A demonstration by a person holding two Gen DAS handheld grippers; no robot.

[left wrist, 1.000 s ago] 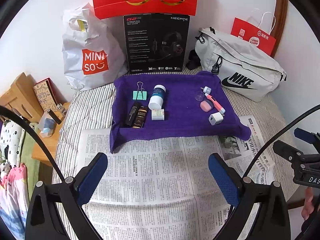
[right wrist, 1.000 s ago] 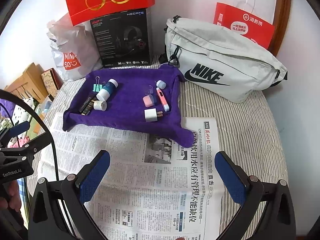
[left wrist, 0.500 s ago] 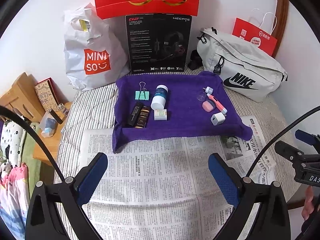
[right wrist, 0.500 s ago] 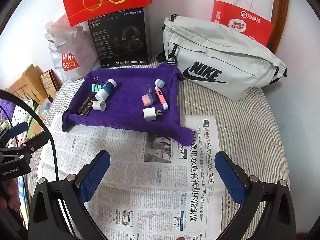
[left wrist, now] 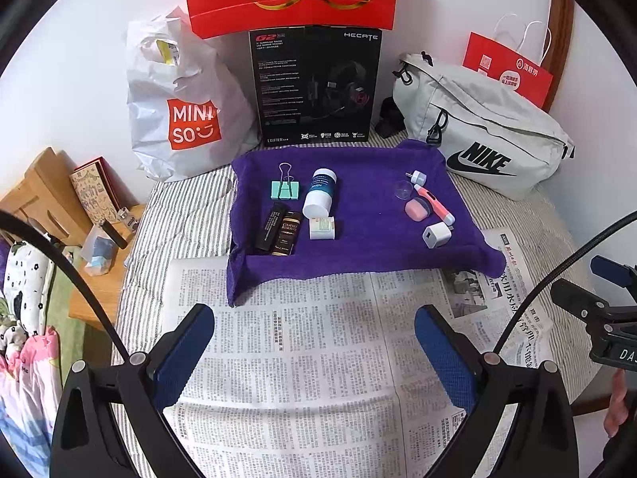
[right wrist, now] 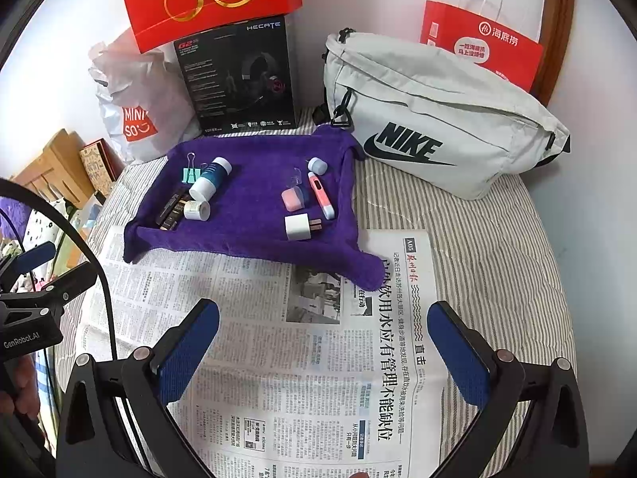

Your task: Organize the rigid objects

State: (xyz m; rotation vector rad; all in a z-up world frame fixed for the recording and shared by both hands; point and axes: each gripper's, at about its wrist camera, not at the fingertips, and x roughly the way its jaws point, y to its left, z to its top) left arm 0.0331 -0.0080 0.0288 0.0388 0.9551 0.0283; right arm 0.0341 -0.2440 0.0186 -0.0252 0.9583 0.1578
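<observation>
Small rigid items lie in two clusters on the purple towel (left wrist: 358,215): a binder clip (left wrist: 285,188), bottle (left wrist: 319,193) and dark boxes (left wrist: 280,226) left, a white charger plug (right wrist: 299,226) and pink pen (right wrist: 321,195) right. Both the left gripper (left wrist: 314,346) and right gripper (right wrist: 323,350) hover spread wide and empty above the newspaper (left wrist: 318,358). Likely risk: the soft towel bunches under a finger, rolling the bottle away

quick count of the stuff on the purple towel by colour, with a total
Green: 1, binder clip
Black: 2, two boxes
White: 4, bottle, small box, charger, cap
Pink: 2, pen, case
Clear: 1, cup
Total: 10
</observation>
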